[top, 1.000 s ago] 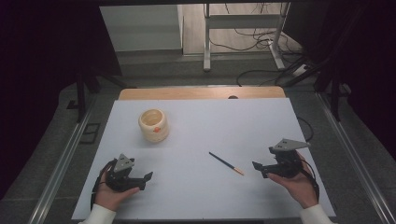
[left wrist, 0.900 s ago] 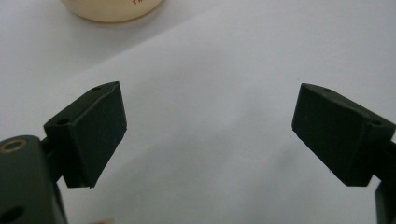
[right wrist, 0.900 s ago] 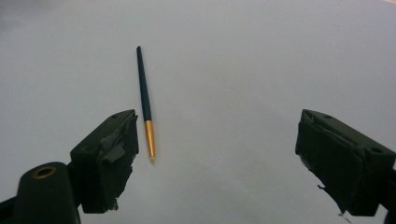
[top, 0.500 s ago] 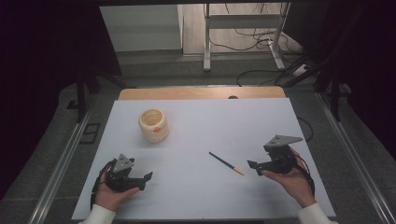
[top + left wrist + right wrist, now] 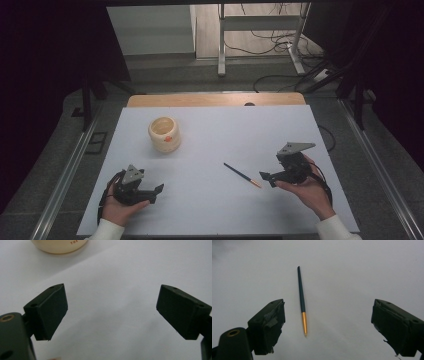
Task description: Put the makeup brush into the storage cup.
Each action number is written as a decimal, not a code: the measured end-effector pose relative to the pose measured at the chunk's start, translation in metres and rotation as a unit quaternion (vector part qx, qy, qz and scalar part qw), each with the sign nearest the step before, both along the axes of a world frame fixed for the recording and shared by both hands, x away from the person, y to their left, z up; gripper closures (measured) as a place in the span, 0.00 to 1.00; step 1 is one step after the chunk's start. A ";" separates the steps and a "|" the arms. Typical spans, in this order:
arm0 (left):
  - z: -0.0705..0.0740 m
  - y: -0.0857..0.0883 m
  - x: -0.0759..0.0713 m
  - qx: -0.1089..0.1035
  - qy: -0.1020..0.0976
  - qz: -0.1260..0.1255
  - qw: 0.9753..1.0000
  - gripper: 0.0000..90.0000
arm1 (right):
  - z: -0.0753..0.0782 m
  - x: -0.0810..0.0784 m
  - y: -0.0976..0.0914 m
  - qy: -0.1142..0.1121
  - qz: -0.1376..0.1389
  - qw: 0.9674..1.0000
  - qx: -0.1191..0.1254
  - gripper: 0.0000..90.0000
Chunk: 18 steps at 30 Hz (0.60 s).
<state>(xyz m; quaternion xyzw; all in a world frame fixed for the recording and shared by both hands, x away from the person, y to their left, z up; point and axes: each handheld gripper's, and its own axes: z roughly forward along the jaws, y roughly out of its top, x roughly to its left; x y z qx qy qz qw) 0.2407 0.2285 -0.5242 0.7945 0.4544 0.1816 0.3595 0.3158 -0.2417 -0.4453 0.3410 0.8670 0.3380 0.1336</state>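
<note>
On the white table (image 5: pixel 210 150), toward its right half, a slender dark teal paintbrush (image 5: pixel 242 175) with an orange-gold tip is laid flat at a slant, its tip directed at the right gripper (image 5: pixel 266 177). That gripper is held in the person's right hand (image 5: pixel 307 187) just beside the tip; its jaws are spread wide and nothing is held between them. From the right gripper view the paintbrush (image 5: pixel 302 302) is seen lying ahead of the jaws, nearer the left one, untouched. At the table's near left corner the left gripper (image 5: pixel 157 191) is held low, jaws likewise spread wide and empty. Farther back on the left a cream-coloured ceramic jar (image 5: pixel 164 134) with a small orange mark is stood upright, well apart from the paintbrush.
</note>
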 end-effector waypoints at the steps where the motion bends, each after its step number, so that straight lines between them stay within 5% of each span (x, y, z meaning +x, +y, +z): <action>1: 0.000 0.000 0.000 0.000 0.000 0.000 1.000 0.12 | -0.001 0.001 0.002 0.001 0.004 1.000 -0.005 0.14; 18: 0.000 0.000 -0.001 0.002 0.000 0.000 1.000 0.12 | -0.004 0.008 0.021 0.015 0.016 0.999 -0.027 0.14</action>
